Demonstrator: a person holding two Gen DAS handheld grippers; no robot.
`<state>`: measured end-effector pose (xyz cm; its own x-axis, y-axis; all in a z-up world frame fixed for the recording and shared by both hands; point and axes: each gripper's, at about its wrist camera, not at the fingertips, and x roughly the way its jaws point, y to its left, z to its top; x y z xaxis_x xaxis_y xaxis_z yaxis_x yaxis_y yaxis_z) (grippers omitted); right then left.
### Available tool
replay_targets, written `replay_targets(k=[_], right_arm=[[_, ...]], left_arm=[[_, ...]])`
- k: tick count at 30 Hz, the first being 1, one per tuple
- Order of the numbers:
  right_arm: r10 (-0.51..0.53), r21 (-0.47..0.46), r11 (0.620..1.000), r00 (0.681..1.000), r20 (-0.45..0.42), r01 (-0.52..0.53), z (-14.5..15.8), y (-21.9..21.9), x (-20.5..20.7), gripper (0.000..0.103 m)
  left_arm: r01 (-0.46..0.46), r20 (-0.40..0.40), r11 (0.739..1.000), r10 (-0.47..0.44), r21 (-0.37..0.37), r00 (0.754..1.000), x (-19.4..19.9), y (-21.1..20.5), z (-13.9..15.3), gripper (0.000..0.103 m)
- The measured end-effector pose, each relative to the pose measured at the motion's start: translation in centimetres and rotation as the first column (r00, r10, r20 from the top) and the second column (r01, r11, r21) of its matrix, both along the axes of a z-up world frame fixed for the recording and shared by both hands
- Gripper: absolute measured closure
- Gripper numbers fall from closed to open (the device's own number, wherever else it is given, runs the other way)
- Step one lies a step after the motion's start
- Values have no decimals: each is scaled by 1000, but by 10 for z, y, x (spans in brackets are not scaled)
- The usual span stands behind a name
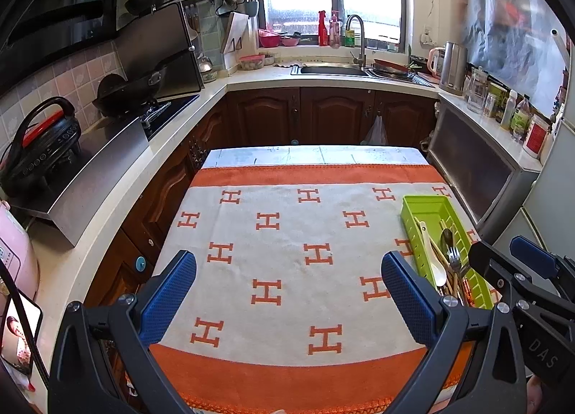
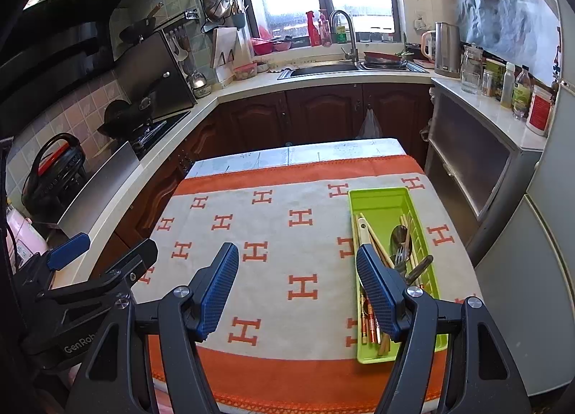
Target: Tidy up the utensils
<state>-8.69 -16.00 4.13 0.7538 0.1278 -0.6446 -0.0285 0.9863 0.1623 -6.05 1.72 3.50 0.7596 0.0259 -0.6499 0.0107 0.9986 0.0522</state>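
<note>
a: item one, both tools. the left gripper (image 1: 289,293) hangs above the cloth-covered desk (image 1: 273,252) with its fingers (image 1: 169,293) spread wide and nothing between them. the right gripper (image 2: 298,286) is the same: fingers (image 2: 219,284) well apart, empty, also above the cloth.

b: and the utensils?

a: all that i can see lie in the green tray (image 2: 381,200) on the right side of the desk, near its right edge. a white spoon (image 1: 431,255), a metal spoon (image 2: 399,234), a fork (image 2: 400,259), several chopsticks (image 2: 375,239) and a dark handle (image 2: 418,268) lie lengthwise, crowded toward the near end. the far end of the tray is bare.

b: why are the tools placed so?

a: my judgement: the open fingers and the raised position suit either a start or a finish, with nothing loose on the cloth to collect. the tray's long shape keeps the pieces parallel.

b: what is obscured?

a: the right gripper's right finger covers the near-left part of the tray, so the handle ends there are hidden. copper-coloured pieces (image 2: 370,322) show beside it, possibly chopstick ends; i cannot confirm. whether the tray has dividers is unclear. the desk's near edge is cut off by both tools.
</note>
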Motion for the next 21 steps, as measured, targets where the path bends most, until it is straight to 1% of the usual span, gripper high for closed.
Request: replay_targets(k=[12, 21], right_arm=[[1, 5, 1000, 1000, -26, -1, -14, -4, 10, 34], [3, 7, 1000, 999, -36, -3, -19, -4, 14, 34]], left_arm=[[1, -23, 1000, -1, 0, 1000, 6, 2, -9, 1], [-3, -34, 1000, 3, -1, 999, 8, 2, -11, 1]])
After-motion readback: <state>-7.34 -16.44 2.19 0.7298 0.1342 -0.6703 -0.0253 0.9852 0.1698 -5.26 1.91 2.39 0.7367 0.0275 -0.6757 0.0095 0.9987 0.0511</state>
